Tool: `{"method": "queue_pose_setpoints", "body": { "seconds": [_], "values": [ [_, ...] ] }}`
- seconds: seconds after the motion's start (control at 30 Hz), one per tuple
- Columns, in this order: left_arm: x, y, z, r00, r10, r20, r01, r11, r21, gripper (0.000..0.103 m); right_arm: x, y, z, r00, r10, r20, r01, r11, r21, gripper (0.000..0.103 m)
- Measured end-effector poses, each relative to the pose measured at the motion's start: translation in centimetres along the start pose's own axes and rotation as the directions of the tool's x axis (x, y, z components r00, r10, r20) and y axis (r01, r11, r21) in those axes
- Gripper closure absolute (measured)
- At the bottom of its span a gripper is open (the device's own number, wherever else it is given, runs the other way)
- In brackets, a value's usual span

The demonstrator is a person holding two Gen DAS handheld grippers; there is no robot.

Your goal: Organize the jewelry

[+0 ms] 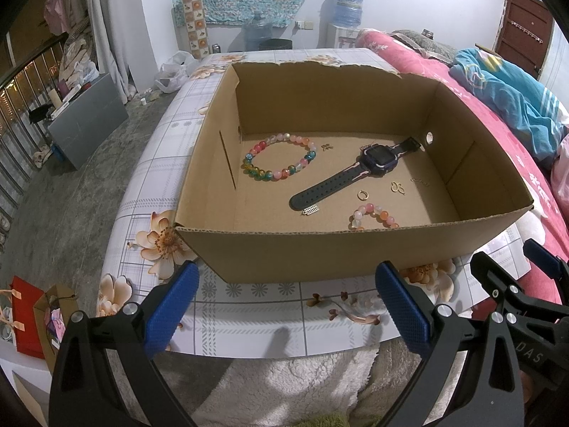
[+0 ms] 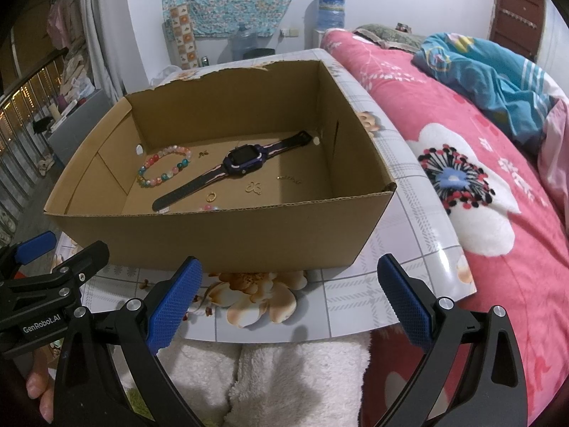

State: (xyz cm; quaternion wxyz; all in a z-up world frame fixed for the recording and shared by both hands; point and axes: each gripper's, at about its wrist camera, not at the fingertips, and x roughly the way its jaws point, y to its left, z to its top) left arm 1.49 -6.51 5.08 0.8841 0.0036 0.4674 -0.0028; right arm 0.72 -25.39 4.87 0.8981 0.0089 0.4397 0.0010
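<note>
White walls (image 1: 156,7), a grey floor (image 1: 71,192), a pink-covered bed (image 2: 462,163) (floral) beside the table (image 1: 249,320).

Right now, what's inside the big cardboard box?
Inside the cardboard box: a smartwatch, a colourful bead bracelet, a gold ring and small gold charms. A second bead bracelet is half hidden behind the front wall.

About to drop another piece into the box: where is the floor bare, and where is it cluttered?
Inside the cardboard box, the far strip along the back wall behind the multicolour bracelet and watch is bare. So is the near-left corner, left of the strap's end. Crowded: near-right, where the ring, butterfly charm and pink bracelet cluster.
</note>
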Motion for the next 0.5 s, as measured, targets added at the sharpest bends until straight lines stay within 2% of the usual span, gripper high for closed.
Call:
{"method": "queue_pose_setpoints", "body": {
  "seconds": [0.5],
  "values": [
    [0.03, -0.07, 0.03, 1.0, -0.002, 0.003, 0.002, 1.0, 0.001, 0.006, -0.02, -0.12, 0.01, 1.0, 0.001, 0.0, -0.001, 1.0, -0.001, 0.008]
  ]
}}
